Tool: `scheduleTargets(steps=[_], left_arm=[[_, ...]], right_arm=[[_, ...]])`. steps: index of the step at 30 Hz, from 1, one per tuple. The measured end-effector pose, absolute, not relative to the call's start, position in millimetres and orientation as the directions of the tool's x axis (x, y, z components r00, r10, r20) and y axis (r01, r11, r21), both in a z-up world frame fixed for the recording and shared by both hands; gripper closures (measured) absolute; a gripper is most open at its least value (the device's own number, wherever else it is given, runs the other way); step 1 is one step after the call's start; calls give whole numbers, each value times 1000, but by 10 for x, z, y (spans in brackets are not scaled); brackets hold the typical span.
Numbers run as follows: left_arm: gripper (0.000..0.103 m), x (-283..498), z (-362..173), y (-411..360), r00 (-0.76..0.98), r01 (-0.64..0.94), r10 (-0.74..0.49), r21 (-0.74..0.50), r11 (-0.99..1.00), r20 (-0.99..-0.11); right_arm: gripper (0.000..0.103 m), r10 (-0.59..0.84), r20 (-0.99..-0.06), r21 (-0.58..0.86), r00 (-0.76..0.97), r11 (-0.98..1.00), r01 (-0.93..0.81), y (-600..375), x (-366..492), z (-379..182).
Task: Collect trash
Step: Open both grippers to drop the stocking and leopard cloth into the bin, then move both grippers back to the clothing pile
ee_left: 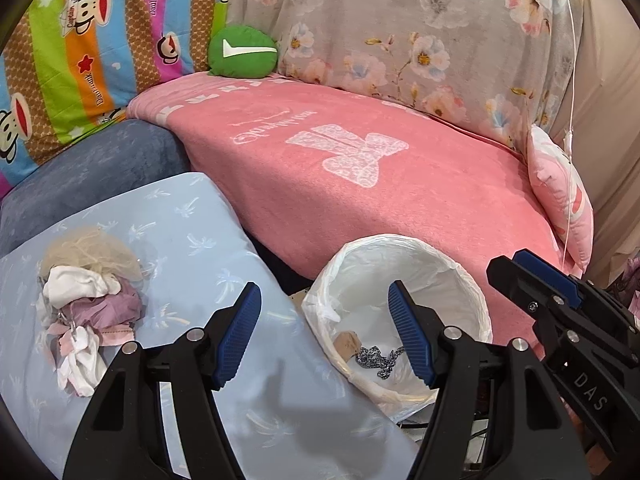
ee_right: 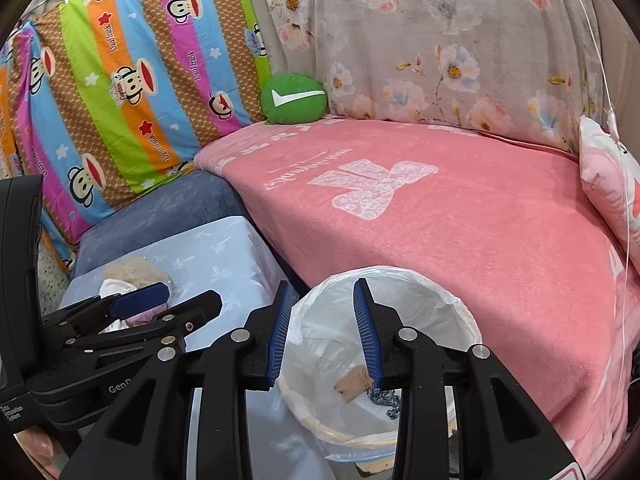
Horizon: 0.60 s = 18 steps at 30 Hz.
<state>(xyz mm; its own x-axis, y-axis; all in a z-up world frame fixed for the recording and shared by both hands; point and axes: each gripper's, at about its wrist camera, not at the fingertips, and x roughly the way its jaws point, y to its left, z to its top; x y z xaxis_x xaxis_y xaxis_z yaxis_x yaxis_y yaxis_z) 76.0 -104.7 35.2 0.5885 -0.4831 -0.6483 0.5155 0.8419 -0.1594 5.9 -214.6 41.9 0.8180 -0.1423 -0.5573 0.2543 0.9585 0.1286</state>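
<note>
A pile of trash scraps (ee_left: pixel 86 304), white, lilac and beige, lies on a light blue cloth (ee_left: pixel 192 240) at the left; it shows partly in the right wrist view (ee_right: pixel 132 280). A white-lined bin (ee_left: pixel 448 276) stands between the cloth and a pink bed; inside lie a tan scrap (ee_left: pixel 347 342) and a grey patterned piece (ee_left: pixel 374 358). My left gripper (ee_left: pixel 325 334) is open and empty, over the bin's left rim. My right gripper (ee_right: pixel 322 330) is open and empty above the bin (ee_right: pixel 432 292), with the tan scrap (ee_right: pixel 352 382) below it.
A pink blanket (ee_left: pixel 400 184) covers the bed behind the bin. A green cushion (ee_left: pixel 243 53), a striped cartoon cover (ee_left: pixel 100 40) and a floral cover (ee_left: pixel 420 32) stand at the back. A pink pillow (ee_left: pixel 560 196) is at the right. A blue-grey cushion (ee_left: pixel 96 168) lies behind the cloth.
</note>
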Motion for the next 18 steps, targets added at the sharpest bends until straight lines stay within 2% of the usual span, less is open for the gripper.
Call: scheduleTargets(steps=[5, 18], left_arm=[[40, 793, 310, -882, 591, 490, -472, -173, 854, -654], [34, 911, 171, -408, 603, 408, -429, -202, 890, -673]], right_arm=[[66, -129, -564, 123, 816, 964, 237, -2027, 106, 400], [64, -85, -586, 104, 806, 978, 179, -1636, 262, 337]])
